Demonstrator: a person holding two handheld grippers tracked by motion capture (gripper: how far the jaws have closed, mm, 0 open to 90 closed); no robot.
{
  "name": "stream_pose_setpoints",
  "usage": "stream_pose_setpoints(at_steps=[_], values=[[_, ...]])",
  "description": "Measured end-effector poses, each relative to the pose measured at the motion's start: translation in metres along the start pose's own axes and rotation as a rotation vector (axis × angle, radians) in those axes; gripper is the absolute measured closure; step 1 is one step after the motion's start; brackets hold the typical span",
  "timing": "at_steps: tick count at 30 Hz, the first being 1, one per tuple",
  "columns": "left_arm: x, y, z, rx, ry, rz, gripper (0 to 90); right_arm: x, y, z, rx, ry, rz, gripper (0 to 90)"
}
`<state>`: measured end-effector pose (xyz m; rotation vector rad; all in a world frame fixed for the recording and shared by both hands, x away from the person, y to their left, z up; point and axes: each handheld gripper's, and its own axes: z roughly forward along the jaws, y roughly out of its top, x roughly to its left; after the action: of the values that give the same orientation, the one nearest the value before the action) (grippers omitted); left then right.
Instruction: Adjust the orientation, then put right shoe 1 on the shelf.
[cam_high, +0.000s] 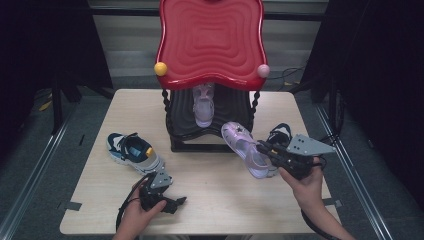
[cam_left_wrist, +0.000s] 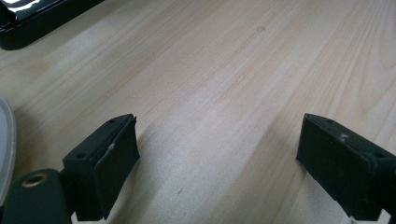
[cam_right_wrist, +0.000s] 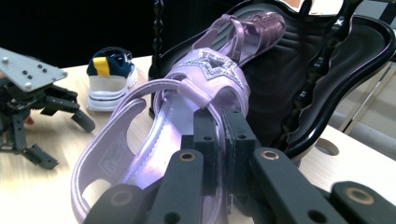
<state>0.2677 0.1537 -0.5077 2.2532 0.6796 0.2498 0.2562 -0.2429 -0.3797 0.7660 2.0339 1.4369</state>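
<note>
Right gripper (cam_high: 267, 150) pinching lilac sandal (cam_high: 245, 148) — toe aimed at shoe rack (cam_high: 210, 122); left gripper (cam_high: 172, 202) spread, farther off.

Sneaker (cam_high: 133, 152) left of rack (cam_high: 210, 115), sandal (cam_high: 245, 149) right

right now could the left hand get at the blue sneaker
Probably yes: the left gripper rests open and empty on the table, with bare wood between it and the blue sneaker just beyond.
</note>
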Motion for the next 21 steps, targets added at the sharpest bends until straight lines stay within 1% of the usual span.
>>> stream_pose_setpoints(at_steps=[10,14,16,19,21], values=[[0.000,0.000,0.000,-0.001,-0.001,0.000,11.8,-0.001,0.007,0.012,-0.008,-0.034,0.000,85.2],[0.000,0.000,0.000,0.000,-0.001,0.000,11.8,-0.002,0.011,0.016,-0.013,-0.058,0.004,85.1],[0.000,0.000,0.000,0.000,-0.001,-0.001,11.8,-0.003,0.012,0.018,-0.019,-0.067,-0.004,85.1],[0.000,0.000,0.000,0.000,0.001,0.000,11.6,-0.004,0.014,0.022,-0.021,-0.076,0.009,85.1],[0.000,0.000,0.000,-0.001,0.001,0.002,11.6,-0.004,0.015,0.025,-0.024,-0.084,0.009,85.1]])
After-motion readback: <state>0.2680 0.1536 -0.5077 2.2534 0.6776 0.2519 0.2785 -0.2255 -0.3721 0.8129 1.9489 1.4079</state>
